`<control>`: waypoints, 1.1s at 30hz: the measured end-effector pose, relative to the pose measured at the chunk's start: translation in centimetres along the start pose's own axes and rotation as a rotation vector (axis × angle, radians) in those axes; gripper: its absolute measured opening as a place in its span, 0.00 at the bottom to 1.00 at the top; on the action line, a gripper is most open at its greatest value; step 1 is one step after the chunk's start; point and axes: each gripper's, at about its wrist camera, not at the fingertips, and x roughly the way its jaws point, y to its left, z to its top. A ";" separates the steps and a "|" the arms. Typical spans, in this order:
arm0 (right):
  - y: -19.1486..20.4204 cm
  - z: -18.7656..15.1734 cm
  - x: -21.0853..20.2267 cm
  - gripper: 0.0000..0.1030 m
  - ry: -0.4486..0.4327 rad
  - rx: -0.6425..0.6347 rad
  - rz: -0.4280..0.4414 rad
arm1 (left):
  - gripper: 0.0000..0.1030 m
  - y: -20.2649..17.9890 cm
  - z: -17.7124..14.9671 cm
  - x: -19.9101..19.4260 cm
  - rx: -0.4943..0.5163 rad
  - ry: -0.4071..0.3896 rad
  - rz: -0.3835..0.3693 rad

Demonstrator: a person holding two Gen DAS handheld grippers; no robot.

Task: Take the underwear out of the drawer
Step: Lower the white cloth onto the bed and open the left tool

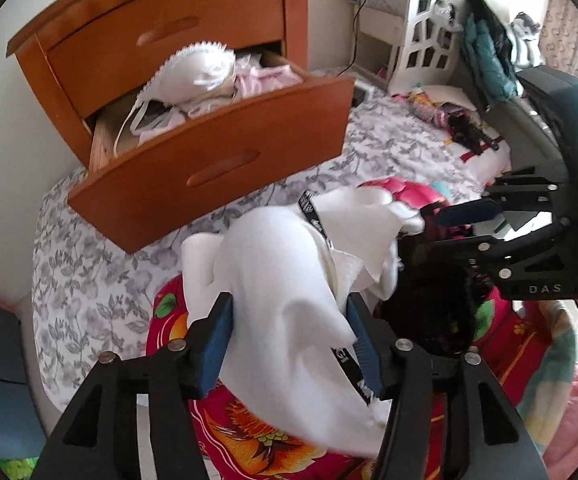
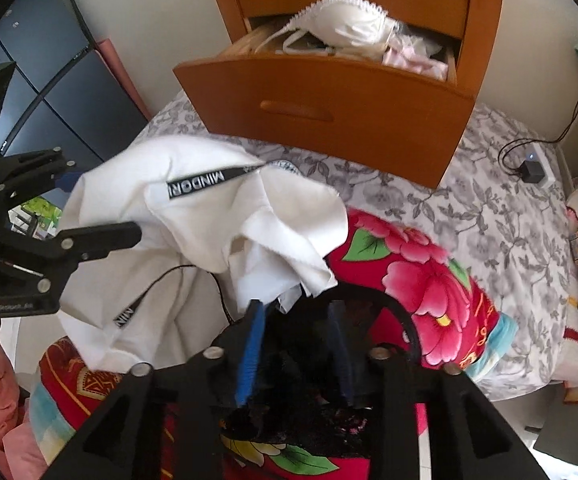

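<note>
Left gripper (image 1: 289, 344) clamped on soft, light white underwear (image 1: 281, 280), lower centre; right gripper (image 2: 295, 344) pinched black lace garment (image 2: 313, 420); best grasped at waistband.

The bed (image 1: 101, 280) is covered by a white sheet with a grey leaf print. A red floral blanket (image 2: 421, 276) lies bunched on its near part. A wooden nightstand (image 1: 129, 32) stands against the bed's far edge, its lower drawer (image 1: 217, 164) pulled out over the sheet. Dolls and toys (image 1: 457, 120) lie on the sheet at the far side.
</note>
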 end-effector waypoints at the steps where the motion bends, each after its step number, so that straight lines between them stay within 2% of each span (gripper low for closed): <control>1: 0.1 0.0 -0.3 0.41 -0.008 -0.001 0.003 | 0.56 0.0 0.1 -0.5 0.003 -0.014 -0.005; 4: 0.3 0.3 -1.6 0.50 -0.040 -0.006 0.008 | 0.56 0.2 0.3 -1.7 -0.001 -0.052 -0.005; 8: 0.4 0.5 -2.9 0.55 -0.070 -0.001 0.009 | 0.58 1.1 0.8 -3.5 -0.040 -0.116 0.031; 11: 0.2 0.6 -3.2 0.61 -0.080 0.007 -0.002 | 0.61 1.8 1.0 -3.8 -0.078 -0.137 0.060; 16: 0.3 0.6 -3.1 0.76 -0.078 0.001 -0.008 | 0.62 2.5 1.0 -2.3 -0.109 -0.087 0.113; 20: 0.4 0.6 -2.7 0.87 -0.066 -0.013 -0.007 | 0.75 3.0 0.9 -1.1 -0.120 -0.062 0.160; 22: 0.4 0.5 -2.6 0.94 -0.069 -0.022 -0.011 | 0.75 3.2 0.8 -1.0 -0.123 -0.062 0.173; 25: 0.4 0.5 -2.7 1.00 -0.073 -0.024 -0.013 | 0.81 3.5 0.6 -0.8 -0.127 -0.057 0.177; 27: 0.3 0.5 -2.6 1.00 -0.071 -0.029 -0.016 | 0.92 3.6 0.6 -0.8 -0.131 -0.061 0.182; 33: 0.6 0.3 -2.4 1.00 -0.070 -0.049 -0.033 | 0.95 3.6 0.4 -0.6 -0.129 -0.058 0.183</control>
